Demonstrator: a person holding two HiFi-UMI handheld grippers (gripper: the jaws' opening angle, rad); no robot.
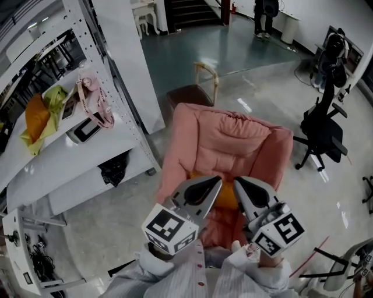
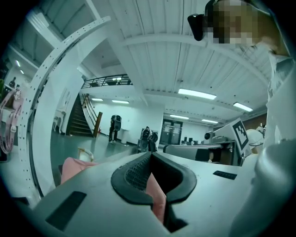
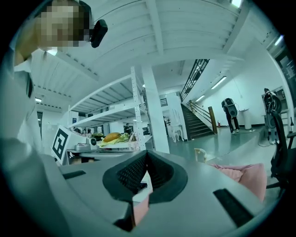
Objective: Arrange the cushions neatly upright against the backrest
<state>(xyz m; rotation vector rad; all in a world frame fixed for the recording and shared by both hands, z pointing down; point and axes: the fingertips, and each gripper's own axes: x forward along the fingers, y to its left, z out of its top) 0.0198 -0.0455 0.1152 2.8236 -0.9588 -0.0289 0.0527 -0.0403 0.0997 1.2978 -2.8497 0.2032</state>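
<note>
A pink padded armchair [image 1: 233, 139] stands on the floor right below me. An orange cushion [image 1: 226, 197] lies on its seat, and only a narrow strip of it shows between my two grippers, which hide the rest. My left gripper [image 1: 217, 181] and right gripper [image 1: 238, 181] hang side by side above the seat, tips nearly together, both shut with nothing in them. The left gripper view has the left gripper [image 2: 150, 155] with its jaws closed, and pink chair fabric [image 2: 74, 166] beyond. In the right gripper view the right gripper [image 3: 147, 153] is likewise closed, the chair [image 3: 240, 173] off to its right.
A white shelving rack [image 1: 87, 134] with orange and yellow-green cloths and a pink bag stands close on the left. A black office chair [image 1: 320, 131] is at the right. A small brown seat [image 1: 189, 93] sits behind the armchair. A person [image 1: 265, 14] stands far off.
</note>
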